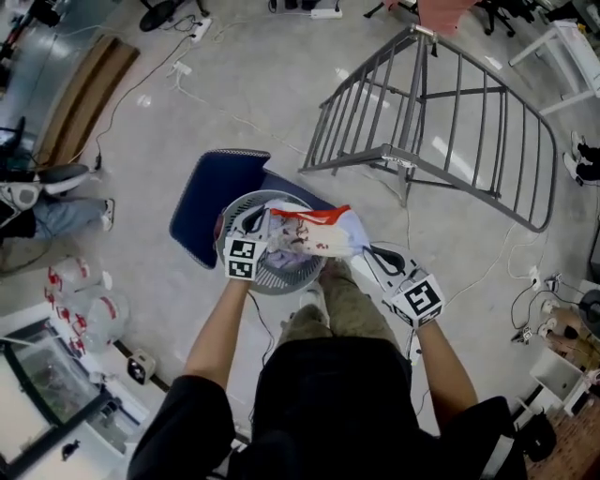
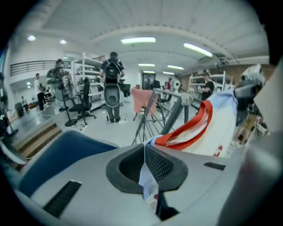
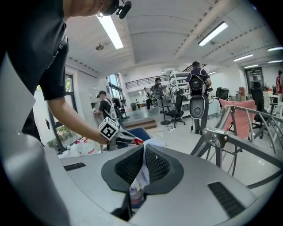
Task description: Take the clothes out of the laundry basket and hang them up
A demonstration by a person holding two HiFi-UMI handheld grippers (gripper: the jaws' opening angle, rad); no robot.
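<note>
Closest to us, our left tongs [image 2: 145, 152] are pressed together on a thin fold of the white cloth [image 1: 314, 232] with the red band. Our right tongs [image 3: 144, 156] are pressed together on another bit of the same cloth. In the head view the left tongs pinch it at its 9 o'clock end and the right tongs at its 4 o'clock end, so it hangs stretched between them. The cloth is up out of the round grey laundry basket [image 1: 281, 277], just above its rim. We cannot tell if more clothes are left inside. A dark blue thing [image 1: 211, 202], maybe a chair seat, lies on the floor at the basket's 10 o'clock. Farther off, at 1 o'clock, stands the grey drying rack [image 1: 450, 122], with a pink cloth [image 1: 441, 11] at its far end. We think the lifting-out step is nearly done. Next we should carry the cloth to the rack, keep both pinches tight, hold it wide, and lay it over a free bar.
</note>
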